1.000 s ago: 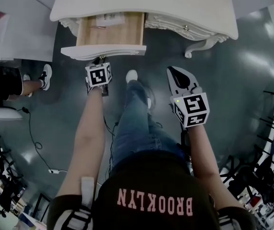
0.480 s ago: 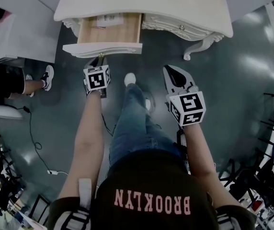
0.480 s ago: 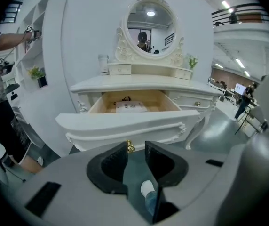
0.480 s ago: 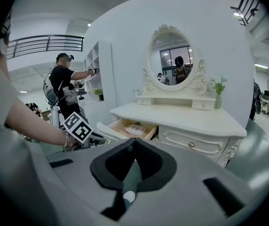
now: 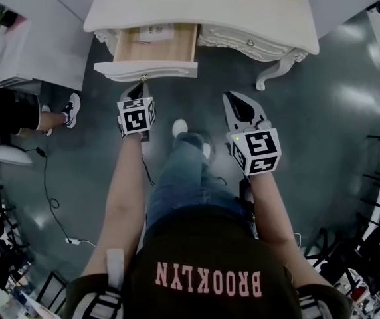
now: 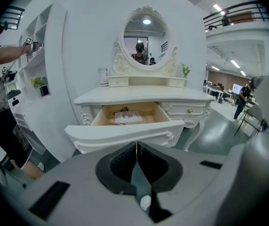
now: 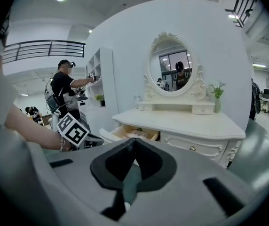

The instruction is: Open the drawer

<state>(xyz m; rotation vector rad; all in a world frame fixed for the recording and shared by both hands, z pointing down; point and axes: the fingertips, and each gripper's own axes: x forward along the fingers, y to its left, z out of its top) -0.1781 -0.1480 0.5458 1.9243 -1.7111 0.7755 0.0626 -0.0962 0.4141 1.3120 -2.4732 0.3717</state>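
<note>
"White-painted, carved wooden dressing table (image 5: 243, 12) first: its left-hand drawer with the pale wood box and white scrolled front (image 5: 153, 70) stands pulled well out from under the table top. Is anything left to do?"

"By my judgement the opening itself is done, so the step in hand is getting clear cleanly. The grey two-jaw left gripper (image 6: 136, 154) hangs just in front of the table's open drawer and touches nothing. Its jaws have just been closing, and they meet with nothing between them."

"And the other one?"

"The grey right gripper (image 7: 133, 145) sits in front of the table's right half, well apart from it, jaws pressed together and empty. I'd leave it idle there."

"So what makes a good finish?"

"Draw the left one straight away from the table, along the line the drawer slides on. Keep it clear of the scrolled front so it cannot nudge the drawer back in. No sideways swing either, since a knock could skew the box on its runners. The white printed leaflet (image 6: 127, 117) lying inside the drawer, toward the table's back, needs no touching."
</note>
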